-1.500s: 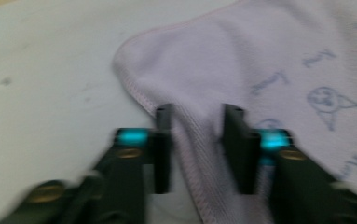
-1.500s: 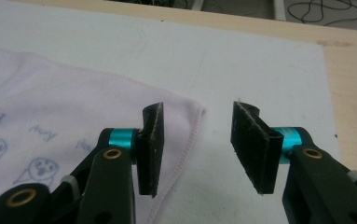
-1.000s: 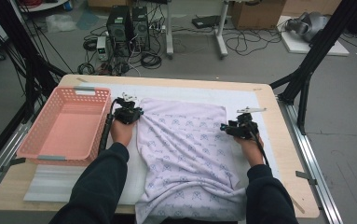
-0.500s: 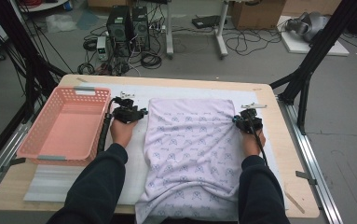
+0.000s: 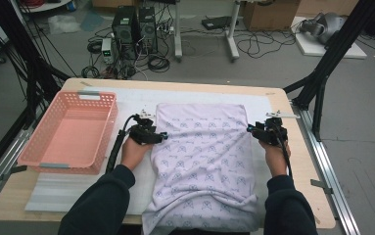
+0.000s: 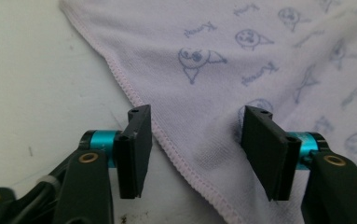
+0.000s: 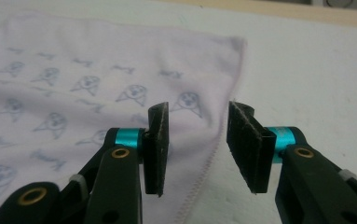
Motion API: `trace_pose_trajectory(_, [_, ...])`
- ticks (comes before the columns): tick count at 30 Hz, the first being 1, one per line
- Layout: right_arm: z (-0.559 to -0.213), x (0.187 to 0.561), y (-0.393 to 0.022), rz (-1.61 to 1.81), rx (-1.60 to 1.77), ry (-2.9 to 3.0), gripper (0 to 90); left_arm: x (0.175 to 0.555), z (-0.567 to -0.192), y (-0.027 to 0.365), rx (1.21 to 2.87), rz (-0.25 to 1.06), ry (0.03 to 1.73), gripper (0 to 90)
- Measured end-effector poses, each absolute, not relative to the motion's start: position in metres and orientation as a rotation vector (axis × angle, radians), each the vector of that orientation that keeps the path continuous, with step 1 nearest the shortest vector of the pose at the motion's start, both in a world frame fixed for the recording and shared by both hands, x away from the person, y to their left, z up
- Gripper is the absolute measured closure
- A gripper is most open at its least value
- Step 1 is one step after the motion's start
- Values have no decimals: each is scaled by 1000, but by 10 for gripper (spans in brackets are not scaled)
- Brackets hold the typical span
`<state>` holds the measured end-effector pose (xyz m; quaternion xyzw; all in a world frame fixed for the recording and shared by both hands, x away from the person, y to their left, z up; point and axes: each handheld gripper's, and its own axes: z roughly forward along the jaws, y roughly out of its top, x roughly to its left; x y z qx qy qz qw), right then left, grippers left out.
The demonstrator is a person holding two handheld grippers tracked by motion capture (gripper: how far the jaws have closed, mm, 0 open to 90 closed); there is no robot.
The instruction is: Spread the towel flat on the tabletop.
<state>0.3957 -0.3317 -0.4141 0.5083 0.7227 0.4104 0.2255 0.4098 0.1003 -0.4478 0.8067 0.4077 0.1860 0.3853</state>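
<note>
Towel (image 5: 204, 161), lilac with a printed pattern, lies spread flat on the white mat (image 5: 136, 100) beside the pink basket (image 5: 70, 132), its near end draping over the table (image 5: 292, 181) edge. Left tongs (image 5: 161, 137) straddle its left hem, parted. Right tongs (image 5: 250, 129), just reopened, straddle the right hem, gripping nothing.

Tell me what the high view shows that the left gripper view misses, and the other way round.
High view alone: the pink basket left of the cloth, the right tool at the cloth's right edge, both forearms, and the cloth's near end hanging over the table edge. Left gripper view alone: the stitched hem running between open jaws, and the printed faces up close. Both: the cloth and the left tool, open at its left edge.
</note>
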Motion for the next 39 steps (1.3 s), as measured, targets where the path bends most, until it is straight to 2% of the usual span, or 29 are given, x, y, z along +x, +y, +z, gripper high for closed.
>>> trace_pose_trajectory(2, [-413, 390, -329, 1143, 1383, 2006, 579, 410, -447, 98, 2053, 471, 1029, 790])
trace_pose_trajectory(3, [-414, 388, -328, 1141, 1370, 2021, 580, 412, -447, 98, 2056, 489, 1026, 824])
trace_pose_trajectory(8, [-425, 385, -323, 1143, 1391, 2056, 585, 434, -449, 114, 1977, 584, 1164, 841])
trace_pose_trajectory(14, [-448, 386, -302, 1076, 1388, 2205, 530, 444, -451, 127, 1904, 585, 1231, 841])
trace_pose_trajectory(15, [-448, 385, -299, 1055, 1365, 2192, 569, 445, -451, 128, 1901, 591, 1236, 841])
trace_pose_trajectory(16, [-448, 386, -298, 1048, 1346, 2202, 653, 446, -451, 130, 1888, 586, 1253, 841])
trace_pose_trajectory(17, [-447, 386, -298, 1036, 1329, 2211, 813, 446, -451, 132, 1871, 585, 1271, 841])
trace_pose_trajectory(18, [-446, 387, -298, 1032, 1304, 2213, 875, 447, -451, 133, 1853, 581, 1288, 842])
trace_pose_trajectory(22, [-445, 401, -299, 968, 1304, 2164, 890, 452, -450, 131, 1869, 596, 1296, 843])
trace_pose_trajectory(25, [-444, 413, -300, 902, 1314, 2083, 891, 452, -449, 124, 1855, 602, 1270, 814])
trace_pose_trajectory(27, [-443, 418, -301, 838, 1307, 2019, 890, 452, -449, 121, 1840, 584, 1275, 640])
trace_pose_trajectory(30, [-444, 422, -308, 893, 1405, 1990, 849, 448, -446, 123, 1885, 488, 1242, 500])
trace_pose_trajectory(33, [-440, 415, -312, 948, 1393, 1976, 763, 438, -441, 128, 1887, 468, 1210, 488])
trace_pose_trajectory(39, [-427, 395, -317, 1079, 1357, 2023, 648, 416, -436, 128, 1899, 393, 1125, 476])
